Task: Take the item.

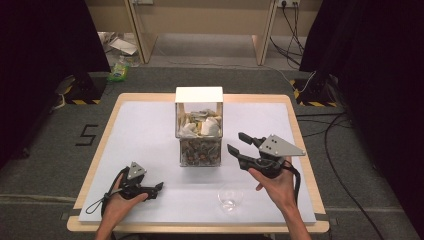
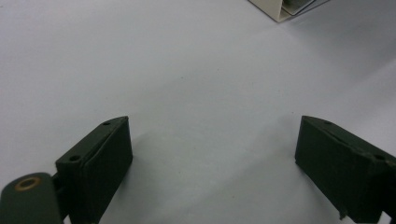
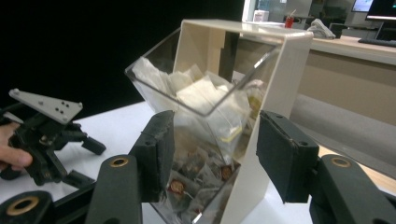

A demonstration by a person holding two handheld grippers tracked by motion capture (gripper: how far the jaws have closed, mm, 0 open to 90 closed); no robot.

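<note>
Sachet dispenser (image 1: 199,127), a two-tier clear box with white packets above and darker ones below, stands at the table's (image 1: 150,130) centre. Right gripper (image 1: 239,143), at its four o'clock, points at it with jaws spread and empty. Left gripper (image 1: 159,187) rests at seven o'clock, jaws also apart. A clear glass cup (image 1: 230,199) sits at six o'clock. Judged an approach; next probably calls for reaching a tier's opening.

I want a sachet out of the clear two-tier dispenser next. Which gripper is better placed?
Probably right. The right gripper, jaws open, already points at the clear two-tier sachet dispenser close by. The left gripper sits low on the white table mat, facing bare surface.
</note>
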